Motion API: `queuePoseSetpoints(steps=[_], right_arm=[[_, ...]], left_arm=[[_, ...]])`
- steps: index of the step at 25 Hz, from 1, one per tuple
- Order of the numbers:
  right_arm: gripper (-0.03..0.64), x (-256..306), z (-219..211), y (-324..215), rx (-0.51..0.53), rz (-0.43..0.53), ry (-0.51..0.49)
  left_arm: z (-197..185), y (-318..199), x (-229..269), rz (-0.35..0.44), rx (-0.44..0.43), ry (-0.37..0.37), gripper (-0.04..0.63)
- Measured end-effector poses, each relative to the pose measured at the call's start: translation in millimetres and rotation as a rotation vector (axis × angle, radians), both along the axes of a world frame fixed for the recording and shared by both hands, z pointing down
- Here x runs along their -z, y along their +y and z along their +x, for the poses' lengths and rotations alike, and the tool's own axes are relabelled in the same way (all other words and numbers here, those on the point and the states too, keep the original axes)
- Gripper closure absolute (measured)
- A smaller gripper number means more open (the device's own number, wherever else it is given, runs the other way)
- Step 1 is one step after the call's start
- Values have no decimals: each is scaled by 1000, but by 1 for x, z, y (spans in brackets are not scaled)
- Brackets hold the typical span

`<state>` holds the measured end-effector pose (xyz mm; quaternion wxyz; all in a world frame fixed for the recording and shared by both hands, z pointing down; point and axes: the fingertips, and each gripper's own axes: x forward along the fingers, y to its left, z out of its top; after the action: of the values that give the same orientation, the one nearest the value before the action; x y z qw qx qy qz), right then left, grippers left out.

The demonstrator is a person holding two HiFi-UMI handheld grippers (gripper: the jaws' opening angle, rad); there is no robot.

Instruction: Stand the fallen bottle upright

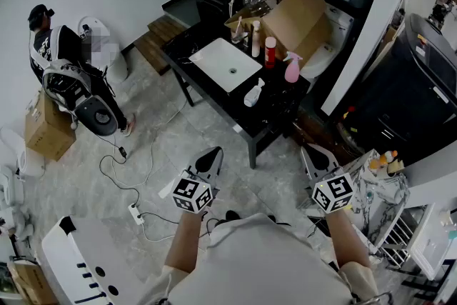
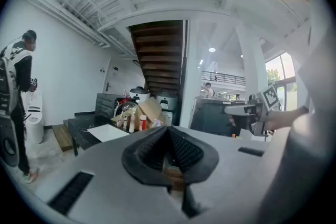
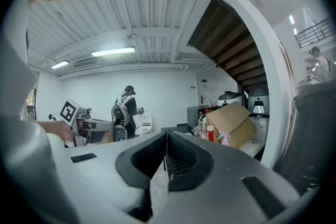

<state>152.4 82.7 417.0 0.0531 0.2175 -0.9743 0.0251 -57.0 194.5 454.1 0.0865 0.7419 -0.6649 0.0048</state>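
head view: black table with fallen bottle, grey floor; left gripper, right gripper, jaws together, empty

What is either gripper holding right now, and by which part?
Nothing: left gripper and right gripper are both shut and empty; the fallen bottle lies on the table, untouched.
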Motion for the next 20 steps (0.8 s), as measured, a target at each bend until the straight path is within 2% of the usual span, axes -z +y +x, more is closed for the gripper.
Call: queuePoseSetpoints(steps=[10, 20], right_arm=[[584, 0, -8, 3, 14, 9, 2], [584, -3, -11, 1, 4, -35, -32]], left_arm=[[-3, 0, 1, 3, -5, 0, 588], [-7, 0, 3, 7, -3, 7, 588]])
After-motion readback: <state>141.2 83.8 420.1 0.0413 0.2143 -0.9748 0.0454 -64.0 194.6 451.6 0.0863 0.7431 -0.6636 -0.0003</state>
